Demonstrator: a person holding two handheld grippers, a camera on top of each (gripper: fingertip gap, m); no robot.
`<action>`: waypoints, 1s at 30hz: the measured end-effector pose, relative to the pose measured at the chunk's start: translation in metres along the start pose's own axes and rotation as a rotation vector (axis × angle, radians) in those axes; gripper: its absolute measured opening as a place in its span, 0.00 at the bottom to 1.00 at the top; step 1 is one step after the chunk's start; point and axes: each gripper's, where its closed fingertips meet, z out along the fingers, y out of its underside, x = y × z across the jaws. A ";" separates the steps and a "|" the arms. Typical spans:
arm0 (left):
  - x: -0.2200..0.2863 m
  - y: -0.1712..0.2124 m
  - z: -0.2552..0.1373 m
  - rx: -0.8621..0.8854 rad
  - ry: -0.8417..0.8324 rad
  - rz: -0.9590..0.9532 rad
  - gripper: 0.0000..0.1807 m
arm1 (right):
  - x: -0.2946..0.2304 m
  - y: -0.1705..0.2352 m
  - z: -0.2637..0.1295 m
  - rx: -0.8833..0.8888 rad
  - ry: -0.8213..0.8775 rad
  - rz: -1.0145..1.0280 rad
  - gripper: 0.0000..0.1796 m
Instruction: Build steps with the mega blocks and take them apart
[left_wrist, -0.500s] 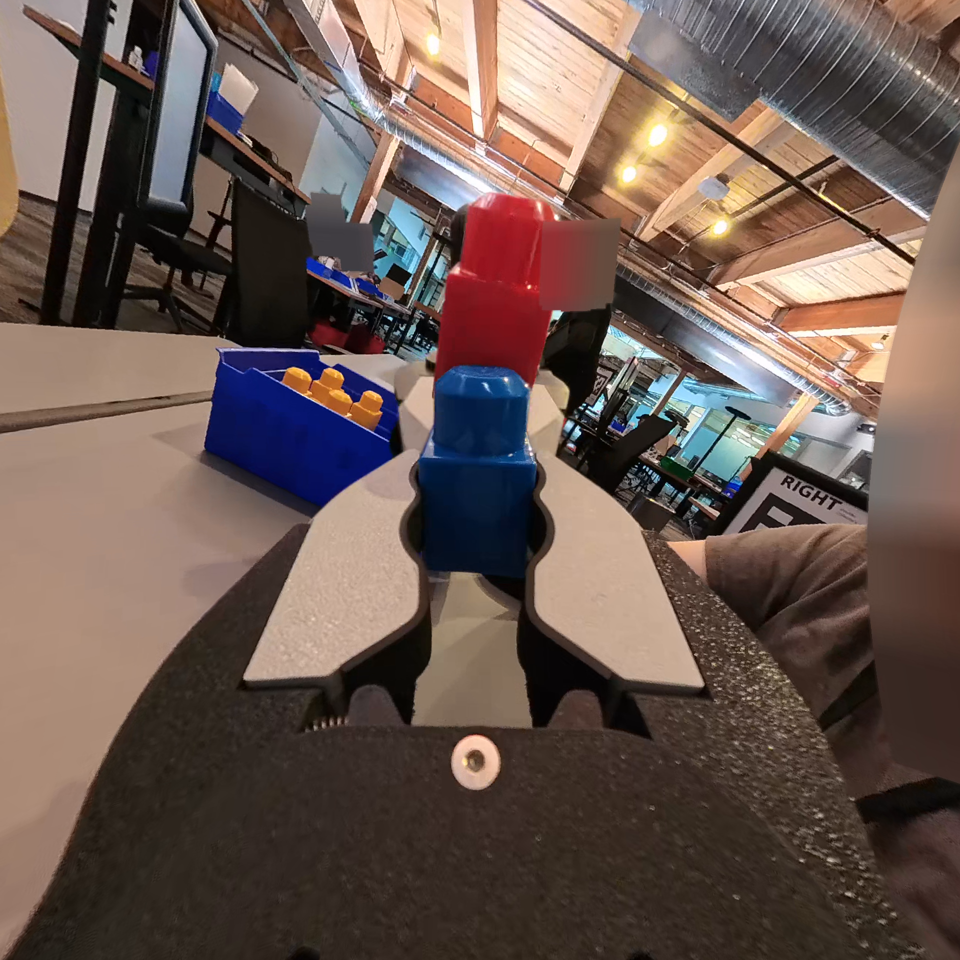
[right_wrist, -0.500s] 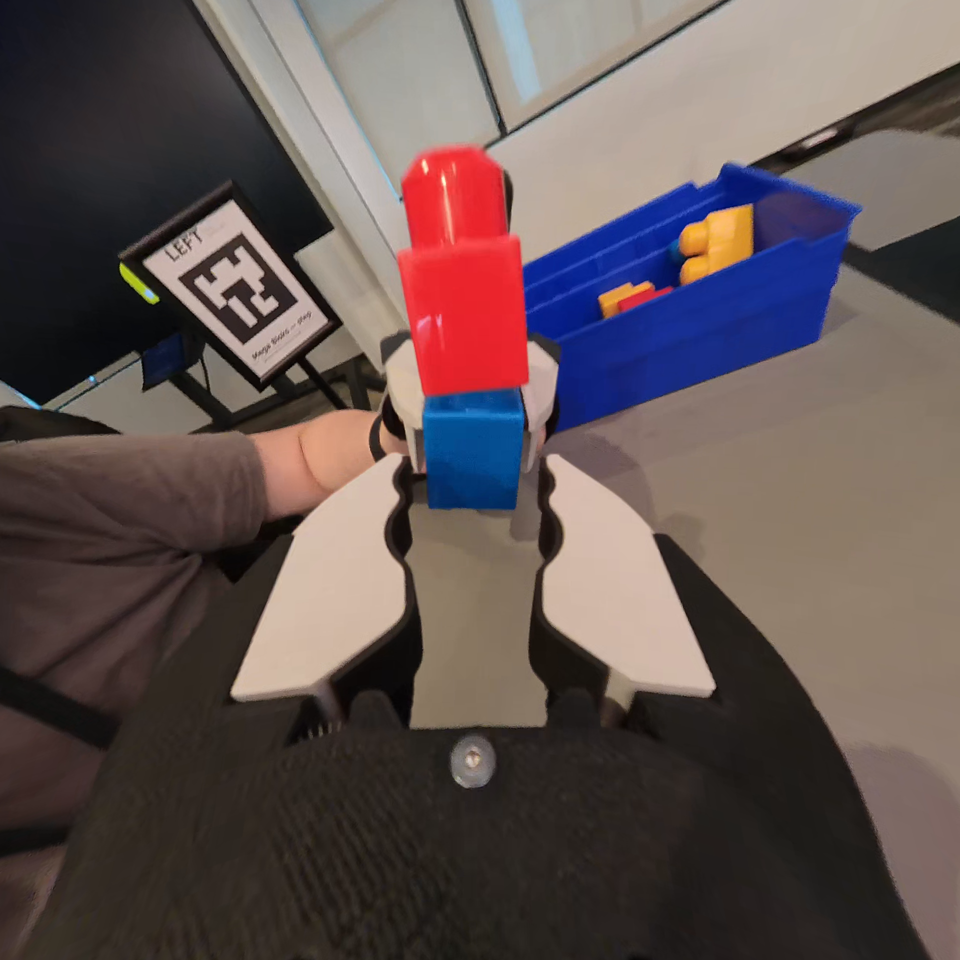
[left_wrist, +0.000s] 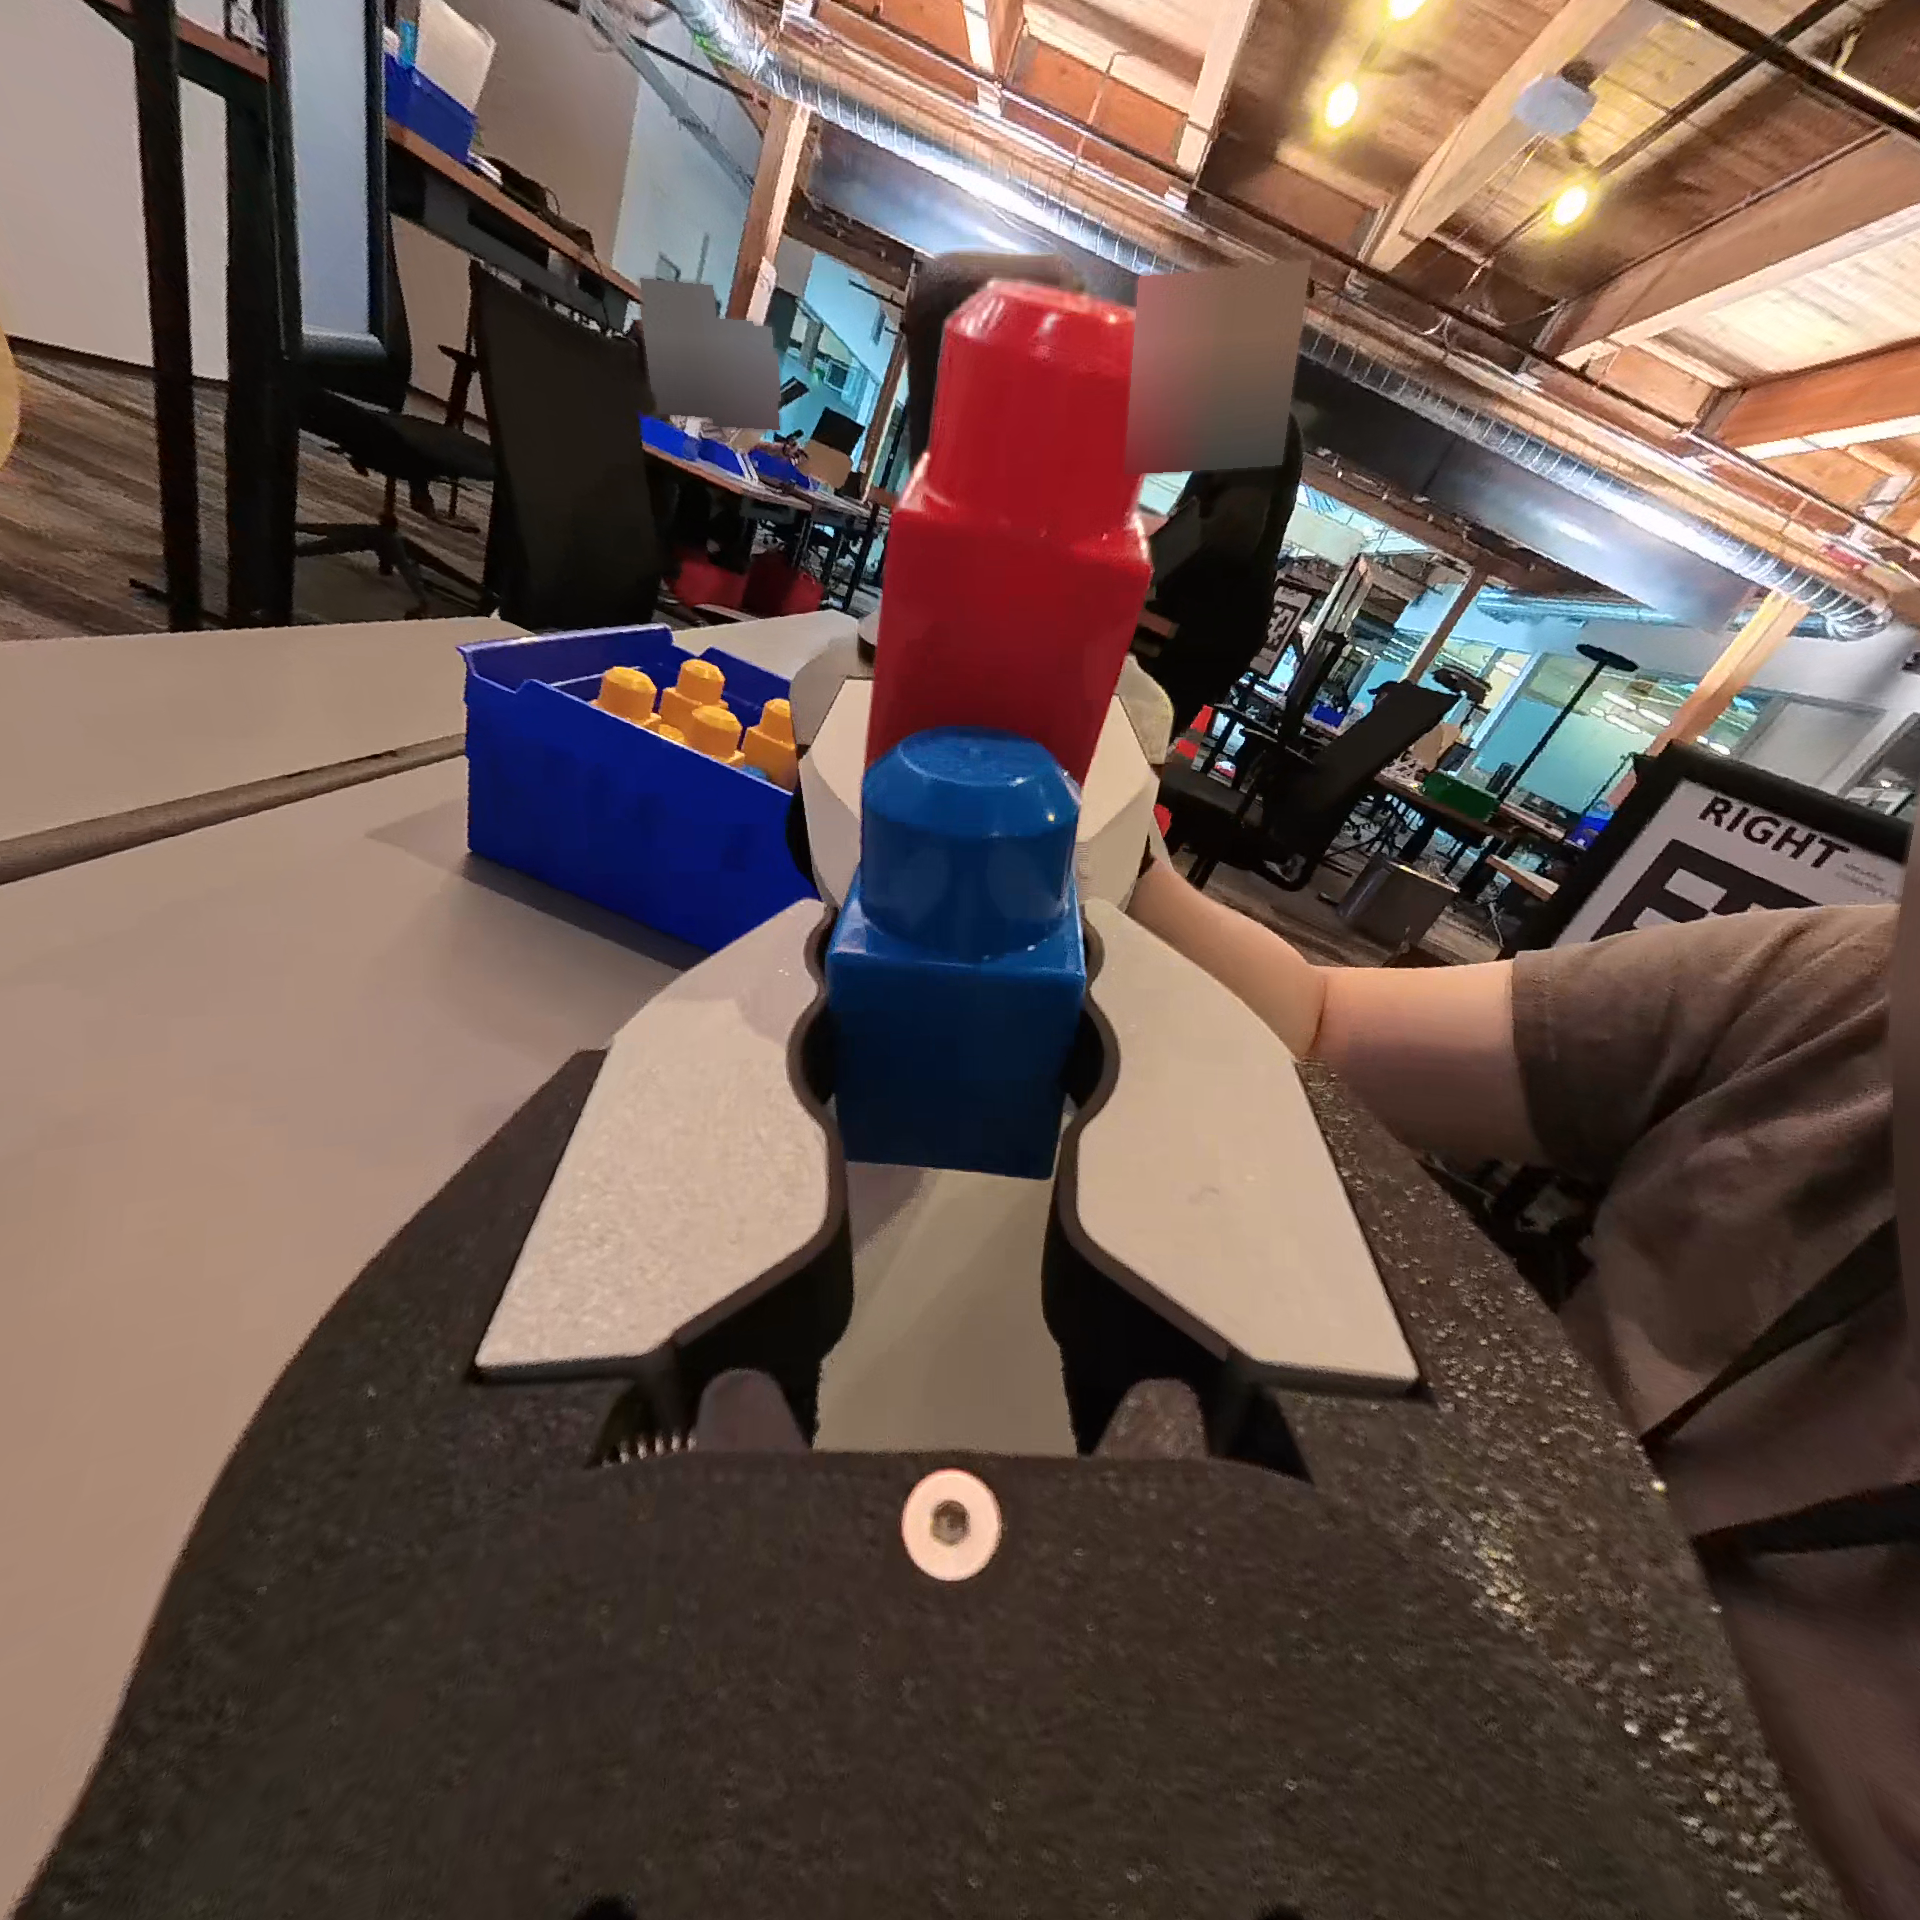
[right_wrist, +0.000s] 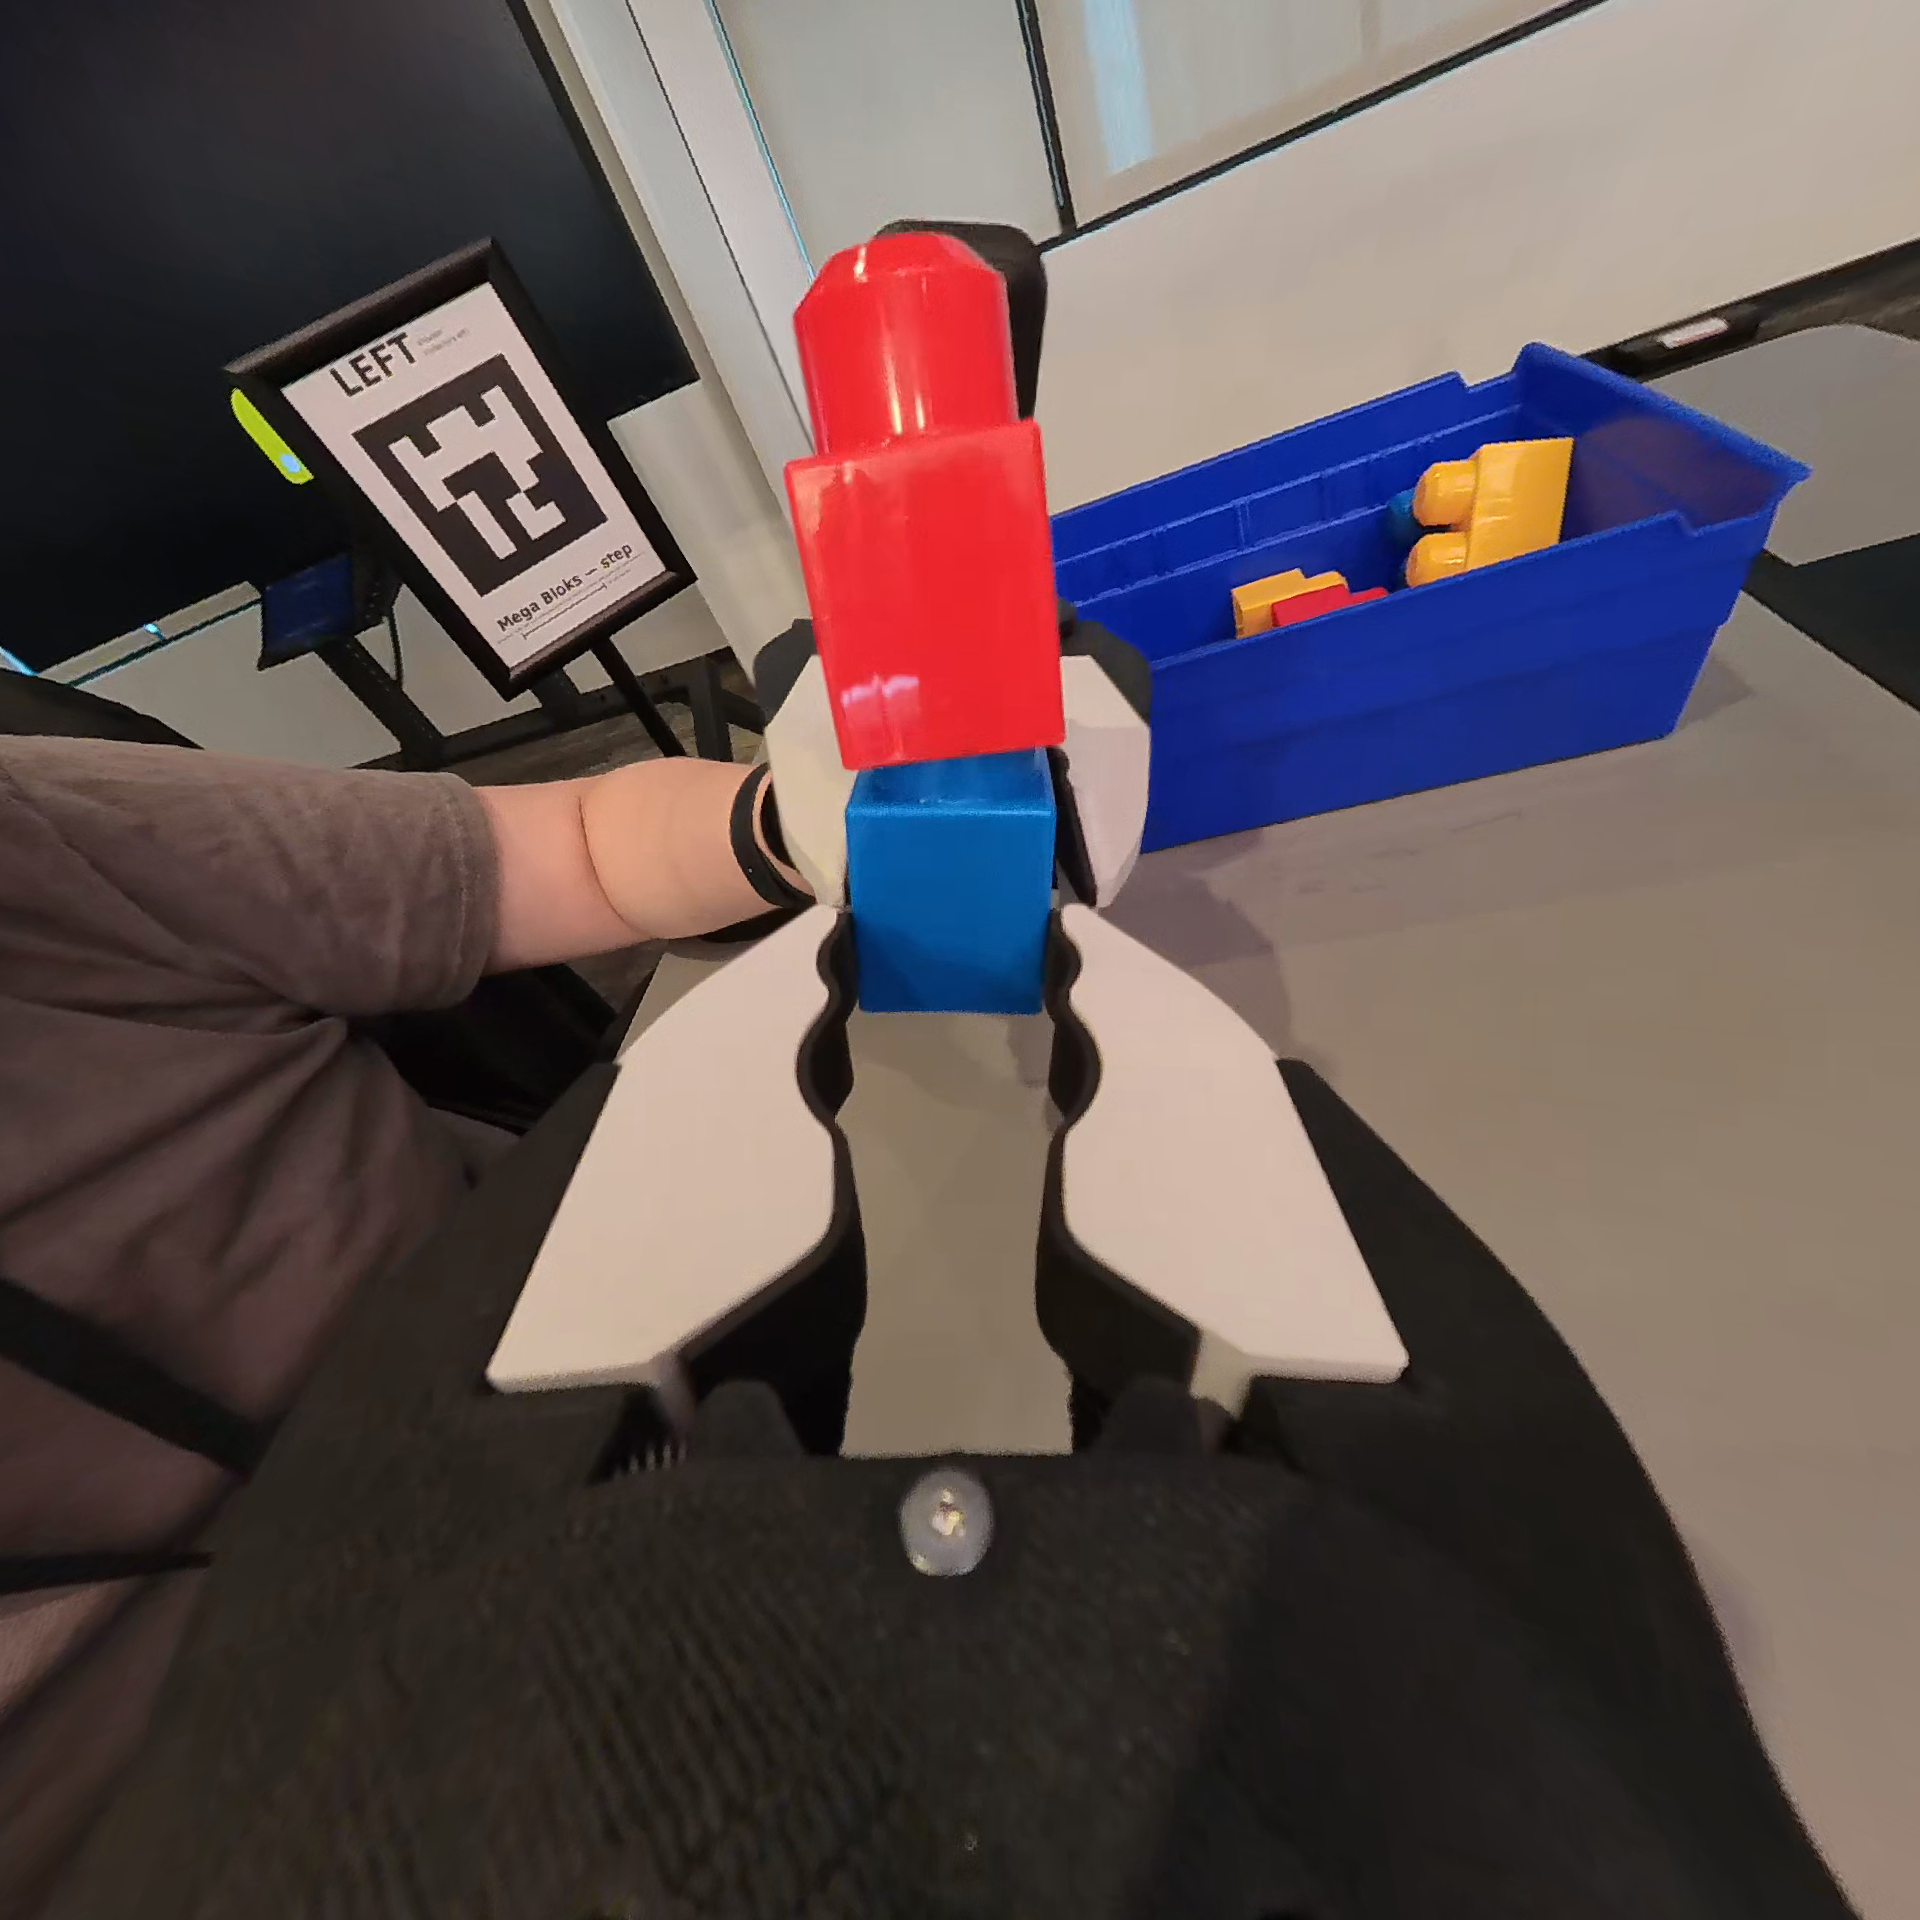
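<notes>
**Both tools on the two-block step**

While the left tool (left_wrist: 956, 997) clamps the blue block (left_wrist: 951, 1049) between its grey fingers, the right tool (right_wrist: 951, 935) pinches the same blue piece (right_wrist: 948, 904) from the opposite side, its fingertips touching the block's lower corners. A red block (right_wrist: 925, 582) sits on the far half of the blue one, its stud up; in the left wrist view it rises just behind the blue stud. The stack is held above the grey tabletop (right_wrist: 1507, 1039). Farther off on the tabletop stands a blue bin (right_wrist: 1455, 686) holding yellow blocks (right_wrist: 1496, 509). A person's forearm (right_wrist: 634, 852) reaches in beside the stack, and a framed marker sign (right_wrist: 468, 468) stands beyond it.
</notes>
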 end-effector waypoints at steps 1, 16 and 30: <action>0.001 0.001 0.001 -0.006 0.004 -0.006 0.23 | -0.001 0.002 -0.002 -0.024 -0.008 -0.003 0.20; -0.002 0.029 0.021 -0.106 -0.051 0.056 0.23 | 0.003 -0.023 -0.019 0.023 0.186 -0.034 0.21; 0.000 0.018 0.011 -0.036 -0.023 -0.022 0.23 | 0.004 -0.033 -0.010 0.223 0.123 0.061 0.20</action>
